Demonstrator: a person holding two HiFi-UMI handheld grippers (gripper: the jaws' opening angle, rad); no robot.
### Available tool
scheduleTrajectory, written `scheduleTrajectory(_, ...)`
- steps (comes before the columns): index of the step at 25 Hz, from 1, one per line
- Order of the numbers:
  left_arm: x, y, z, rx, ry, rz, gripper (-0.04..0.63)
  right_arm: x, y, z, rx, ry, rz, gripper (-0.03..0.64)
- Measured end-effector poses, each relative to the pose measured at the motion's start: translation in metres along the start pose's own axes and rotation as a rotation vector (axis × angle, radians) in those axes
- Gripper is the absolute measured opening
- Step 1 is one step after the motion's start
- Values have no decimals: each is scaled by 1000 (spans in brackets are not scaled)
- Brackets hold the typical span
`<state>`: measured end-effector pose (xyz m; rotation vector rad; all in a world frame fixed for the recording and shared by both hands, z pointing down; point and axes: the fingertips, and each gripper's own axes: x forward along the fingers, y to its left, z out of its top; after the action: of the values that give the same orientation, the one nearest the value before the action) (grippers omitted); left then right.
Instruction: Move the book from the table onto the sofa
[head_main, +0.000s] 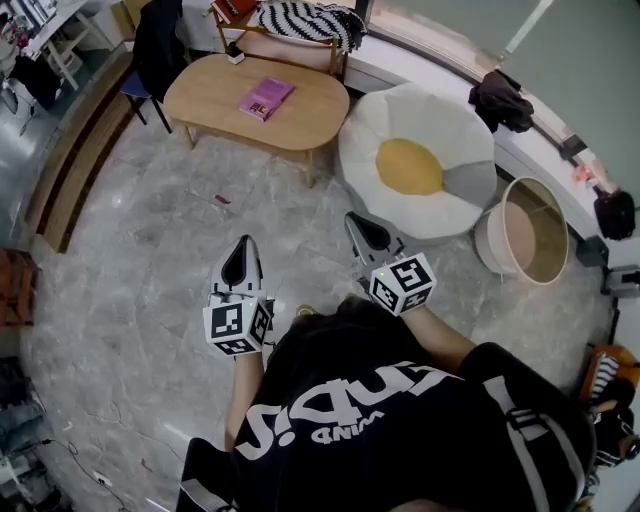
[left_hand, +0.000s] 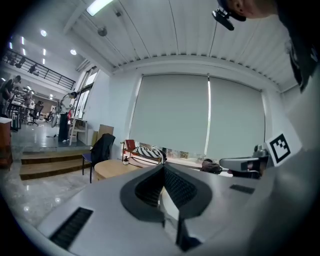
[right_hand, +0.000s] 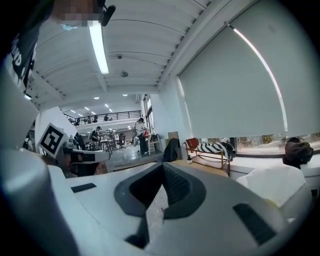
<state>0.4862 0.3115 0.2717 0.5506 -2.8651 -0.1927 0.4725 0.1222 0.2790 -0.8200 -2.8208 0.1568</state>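
Observation:
A pink book (head_main: 265, 98) lies flat on the oval wooden table (head_main: 210, 90) at the far side of the room. A white beanbag seat with a yellow centre (head_main: 420, 160) sits to the table's right, and a wooden bench with a striped cushion (head_main: 305, 22) stands behind the table. My left gripper (head_main: 243, 243) and right gripper (head_main: 352, 218) hover over the marble floor, well short of the table. Both are shut with nothing between their tips. In the left gripper view the jaws (left_hand: 163, 167) meet in front of the table (left_hand: 111, 168); the right gripper view shows the same (right_hand: 162, 167).
A dark jacket hangs over a chair (head_main: 158, 45) at the table's left end. A round basket (head_main: 528, 232) stands right of the beanbag. Wooden steps (head_main: 75, 160) run along the left. A small red scrap (head_main: 222, 200) lies on the floor before the table.

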Motion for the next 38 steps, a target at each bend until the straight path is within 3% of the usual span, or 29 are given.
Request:
scheduleTrajectory(18,15,54,-4,-22,-13,-11,8,46,12,-4,7,-27,-51,-2)
scheduleTrajectory(38,124,102,17,-25,-10,-18,8,156,-47,-4,18,13,-56,-2)
